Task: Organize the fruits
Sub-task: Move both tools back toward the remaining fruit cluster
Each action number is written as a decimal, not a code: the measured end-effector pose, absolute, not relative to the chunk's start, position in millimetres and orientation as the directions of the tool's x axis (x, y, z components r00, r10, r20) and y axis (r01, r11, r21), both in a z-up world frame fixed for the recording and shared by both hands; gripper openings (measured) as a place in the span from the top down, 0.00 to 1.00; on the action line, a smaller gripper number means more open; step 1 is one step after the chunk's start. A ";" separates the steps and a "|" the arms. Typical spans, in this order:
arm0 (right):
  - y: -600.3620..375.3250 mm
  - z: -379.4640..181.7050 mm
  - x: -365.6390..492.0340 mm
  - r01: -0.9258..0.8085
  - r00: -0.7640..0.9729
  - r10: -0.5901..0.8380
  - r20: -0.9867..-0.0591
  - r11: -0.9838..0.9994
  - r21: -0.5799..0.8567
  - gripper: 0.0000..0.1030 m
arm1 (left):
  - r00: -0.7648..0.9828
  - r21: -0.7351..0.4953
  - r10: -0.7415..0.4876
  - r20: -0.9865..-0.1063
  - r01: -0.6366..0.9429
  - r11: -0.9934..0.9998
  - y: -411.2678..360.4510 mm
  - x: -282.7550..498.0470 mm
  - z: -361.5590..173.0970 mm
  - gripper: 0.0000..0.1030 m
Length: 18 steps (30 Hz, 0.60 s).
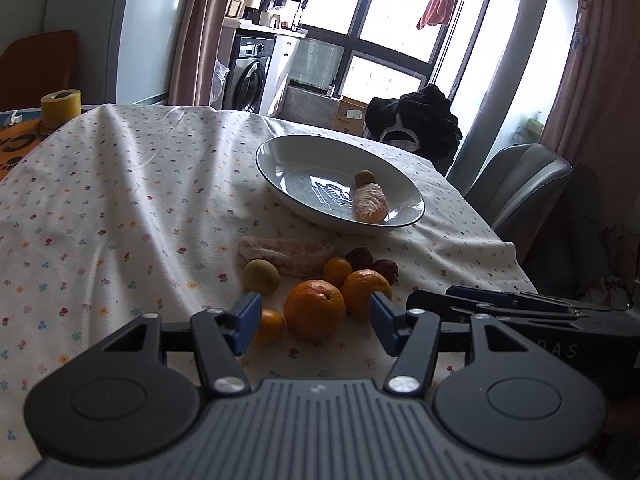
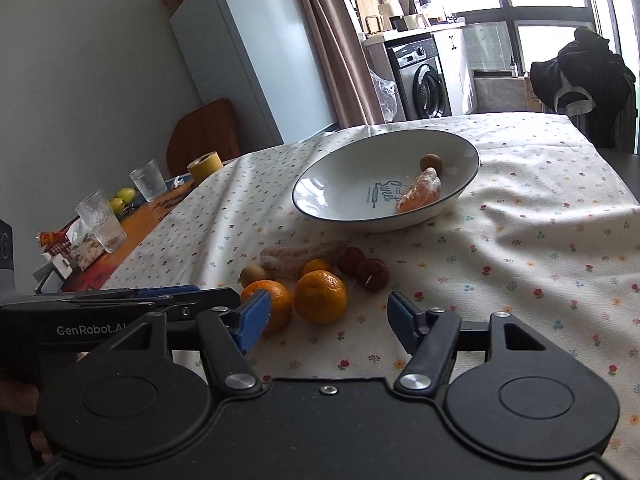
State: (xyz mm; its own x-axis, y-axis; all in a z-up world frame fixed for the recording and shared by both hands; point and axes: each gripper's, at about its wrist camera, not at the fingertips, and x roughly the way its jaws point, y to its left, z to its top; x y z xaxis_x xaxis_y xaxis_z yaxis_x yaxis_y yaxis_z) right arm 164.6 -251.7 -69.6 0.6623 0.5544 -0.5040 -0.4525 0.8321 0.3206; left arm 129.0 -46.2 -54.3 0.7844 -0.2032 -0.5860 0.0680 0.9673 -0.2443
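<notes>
Glossy orange mandarins (image 1: 314,308) clustered on floral tabletop (image 1: 120,200), left gripper (image 1: 314,316) fingers wide apart around one, right gripper (image 2: 328,316) fingers apart, empty

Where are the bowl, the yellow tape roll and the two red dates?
bowl (image 2: 320,184): right wrist view, bare inner wall.
yellow tape roll (image 1: 61,107): left wrist view, its side.
red dates (image 2: 373,274): right wrist view, the nearer date's skin.
</notes>
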 end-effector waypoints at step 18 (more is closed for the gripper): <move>-239.4 -98.7 189.5 -0.447 0.596 0.612 -0.520 0.790 0.419 0.72 | 0.773 -0.233 -0.191 -0.605 0.058 0.971 -48.3 147.2 -65.1 0.58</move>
